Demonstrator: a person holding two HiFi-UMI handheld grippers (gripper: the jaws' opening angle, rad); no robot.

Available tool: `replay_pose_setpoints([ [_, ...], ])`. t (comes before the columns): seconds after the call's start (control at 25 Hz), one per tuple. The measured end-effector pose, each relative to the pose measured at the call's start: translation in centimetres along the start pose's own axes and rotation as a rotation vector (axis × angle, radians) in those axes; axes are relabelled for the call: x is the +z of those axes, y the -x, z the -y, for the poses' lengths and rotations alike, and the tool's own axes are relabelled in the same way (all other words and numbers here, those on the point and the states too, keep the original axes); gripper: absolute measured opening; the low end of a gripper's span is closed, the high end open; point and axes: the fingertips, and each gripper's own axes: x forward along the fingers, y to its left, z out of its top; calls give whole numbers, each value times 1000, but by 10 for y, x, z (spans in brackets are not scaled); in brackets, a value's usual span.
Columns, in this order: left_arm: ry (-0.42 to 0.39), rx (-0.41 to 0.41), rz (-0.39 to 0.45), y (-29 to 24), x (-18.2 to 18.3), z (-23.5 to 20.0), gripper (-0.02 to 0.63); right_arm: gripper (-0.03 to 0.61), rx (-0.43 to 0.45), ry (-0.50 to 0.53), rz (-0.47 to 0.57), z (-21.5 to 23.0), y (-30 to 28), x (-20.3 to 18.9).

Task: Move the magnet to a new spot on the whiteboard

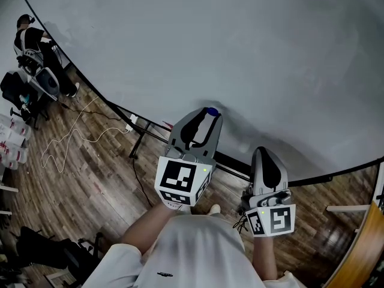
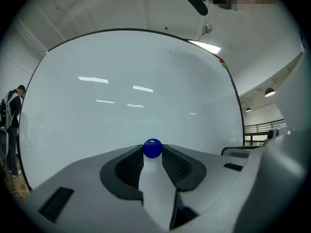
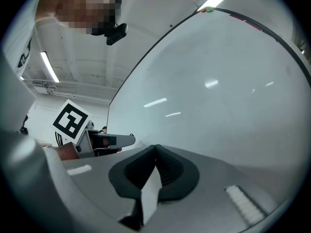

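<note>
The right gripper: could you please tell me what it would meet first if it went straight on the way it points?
Most likely the whiteboard: the right gripper, shut and empty, points at it with nothing between; how near it is, I cannot tell.

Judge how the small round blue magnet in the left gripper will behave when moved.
The small round blue magnet looks smooth and ball-shaped, so it may slip from the left gripper, which pinches it only at the tips. If dropped, it would probably roll. Being so small, it is likely light.
</note>
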Motion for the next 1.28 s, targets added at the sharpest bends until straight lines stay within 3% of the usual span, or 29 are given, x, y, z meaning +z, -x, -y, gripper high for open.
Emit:
replay_pose_setpoints([
  [0.84,22,49,-16,90,-28,-32,121,9,23,81,-4,-36,-8,3],
  [1.28,23,88,-21,117,-27,-40,121,9,60,74,-5,-50,-6,2],
])
